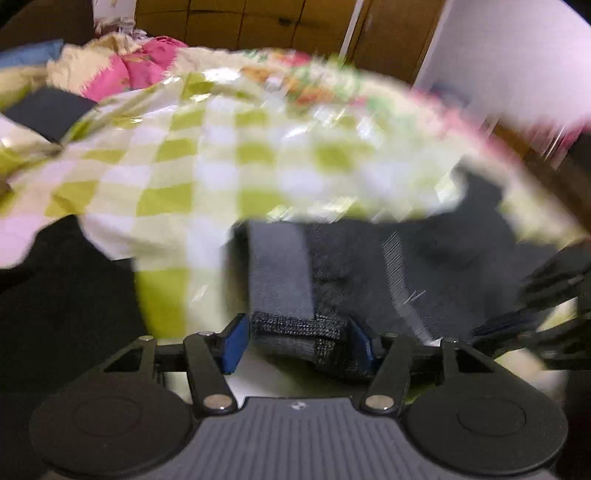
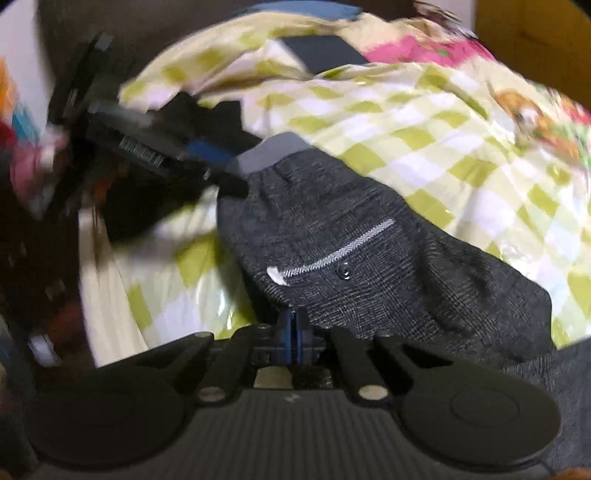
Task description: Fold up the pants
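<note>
Dark grey woven pants [image 2: 332,236] with a lighter grey waistband [image 2: 271,149] and a silver-trimmed pocket lie on a green-and-white checked bed sheet [image 2: 424,122]. My right gripper [image 2: 294,338] is shut on the near edge of the pants. My left gripper [image 1: 299,341] has its blue pads [image 1: 234,343] wide apart, with the waistband [image 1: 280,273] lying between them. In the right wrist view the left gripper [image 2: 221,162] sits at the waistband end. The right gripper [image 1: 546,295] shows blurred at the right of the left wrist view.
A pink and cream blanket [image 1: 129,70] and a dark folded item [image 1: 48,110] lie at the far end of the bed. A wooden wardrobe [image 1: 258,22] stands behind. More dark cloth [image 1: 62,295] lies at the left.
</note>
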{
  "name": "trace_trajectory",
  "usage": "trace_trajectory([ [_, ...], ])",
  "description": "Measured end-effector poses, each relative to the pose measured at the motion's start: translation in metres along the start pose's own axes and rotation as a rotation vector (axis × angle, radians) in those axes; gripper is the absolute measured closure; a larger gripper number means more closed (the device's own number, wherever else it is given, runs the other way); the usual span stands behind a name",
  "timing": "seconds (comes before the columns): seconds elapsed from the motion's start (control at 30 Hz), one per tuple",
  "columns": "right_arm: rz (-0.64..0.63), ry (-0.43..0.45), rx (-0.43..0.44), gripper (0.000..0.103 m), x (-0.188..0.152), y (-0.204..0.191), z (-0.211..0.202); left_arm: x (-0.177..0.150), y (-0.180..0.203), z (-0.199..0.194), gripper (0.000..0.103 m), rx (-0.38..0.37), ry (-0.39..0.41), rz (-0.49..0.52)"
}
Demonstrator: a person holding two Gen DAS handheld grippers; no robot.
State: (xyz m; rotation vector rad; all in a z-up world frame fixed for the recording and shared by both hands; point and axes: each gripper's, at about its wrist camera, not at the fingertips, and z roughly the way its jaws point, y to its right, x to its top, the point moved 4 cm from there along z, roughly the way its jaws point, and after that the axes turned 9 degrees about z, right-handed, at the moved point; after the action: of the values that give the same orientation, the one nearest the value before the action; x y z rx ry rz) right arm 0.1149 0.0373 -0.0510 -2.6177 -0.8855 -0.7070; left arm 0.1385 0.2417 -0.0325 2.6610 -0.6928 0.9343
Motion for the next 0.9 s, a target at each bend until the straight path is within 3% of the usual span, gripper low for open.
trace_trajectory([
  [0.1, 0.064, -0.035, -0.019, 0.091, -0.011, -0.003, 0.033, -0.010, 0.011, 0.018, 0.031, 0.078, -0.081, 0.076],
  [0.23, 0.120, 0.054, 0.000, 0.090, -0.008, 0.001, -0.004, -0.002, 0.020, -0.012, 0.032, 0.137, -0.020, 0.083],
  [0.37, 0.233, 0.131, -0.022, 0.087, -0.018, 0.031, -0.049, 0.018, 0.033, -0.035, 0.032, 0.143, 0.035, 0.079],
  [0.43, 0.326, 0.163, -0.042, 0.086, -0.024, 0.057, -0.067, 0.034, 0.053, -0.034, 0.031, 0.092, 0.060, 0.099],
  [0.5, 0.421, 0.185, -0.080, 0.082, -0.032, 0.091, -0.081, 0.053, 0.080, -0.021, 0.031, -0.011, 0.079, 0.115],
  [0.6, 0.552, 0.215, -0.214, 0.067, -0.041, 0.160, -0.097, 0.081, 0.128, 0.015, 0.030, -0.135, 0.100, 0.156],
  [0.7, 0.640, 0.266, -0.378, 0.066, -0.049, 0.231, -0.111, 0.108, 0.177, 0.059, 0.030, -0.231, 0.107, 0.184],
  [0.9, 0.801, 0.378, -0.555, 0.064, -0.064, 0.356, -0.120, 0.139, 0.230, 0.130, 0.030, -0.271, 0.064, 0.213],
])
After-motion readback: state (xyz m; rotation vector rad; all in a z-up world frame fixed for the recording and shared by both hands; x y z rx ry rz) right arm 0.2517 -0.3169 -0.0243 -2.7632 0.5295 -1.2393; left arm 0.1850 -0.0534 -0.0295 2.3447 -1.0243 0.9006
